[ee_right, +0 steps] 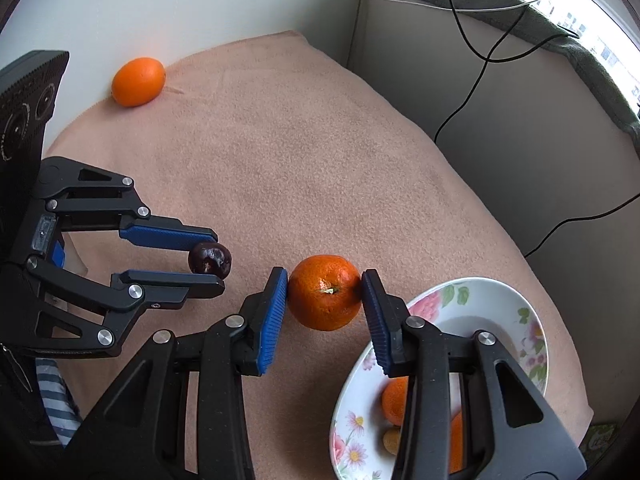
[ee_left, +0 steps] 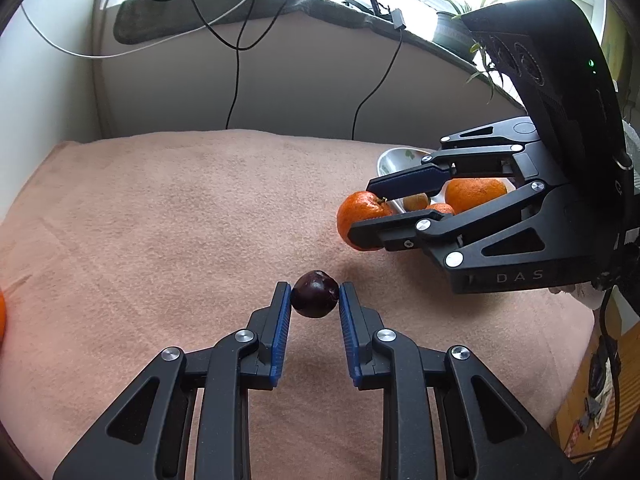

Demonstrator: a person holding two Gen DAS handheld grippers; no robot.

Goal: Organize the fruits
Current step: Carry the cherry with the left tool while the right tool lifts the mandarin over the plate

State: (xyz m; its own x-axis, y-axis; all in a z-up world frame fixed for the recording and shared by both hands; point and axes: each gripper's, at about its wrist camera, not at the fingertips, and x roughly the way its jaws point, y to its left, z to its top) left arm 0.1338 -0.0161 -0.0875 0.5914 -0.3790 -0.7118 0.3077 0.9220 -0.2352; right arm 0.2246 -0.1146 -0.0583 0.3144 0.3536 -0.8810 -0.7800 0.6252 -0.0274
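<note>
My left gripper (ee_left: pixel 315 294) is shut on a small dark plum (ee_left: pixel 315 295), held just above the pink blanket; the right wrist view shows the same plum (ee_right: pixel 209 258) between the left gripper's blue pads (ee_right: pixel 168 237). My right gripper (ee_right: pixel 325 298) is shut on a mandarin (ee_right: pixel 324 298), pads pressing both its sides, beside a floral bowl (ee_right: pixel 496 300). From the left wrist view that mandarin (ee_left: pixel 360 216) sits in the right gripper (ee_left: pixel 370 212) in front of the bowl (ee_left: pixel 394 160). An oval orange (ee_right: pixel 138 81) lies far back on the blanket near the wall.
The bowl holds several small orange fruits (ee_left: pixel 474 194). A pink blanket (ee_left: pixel 180 220) covers the surface, walled at the back. Black cables (ee_left: pixel 236 80) hang from a sill above. A striped sleeve (ee_right: pixel 56 404) shows at lower left.
</note>
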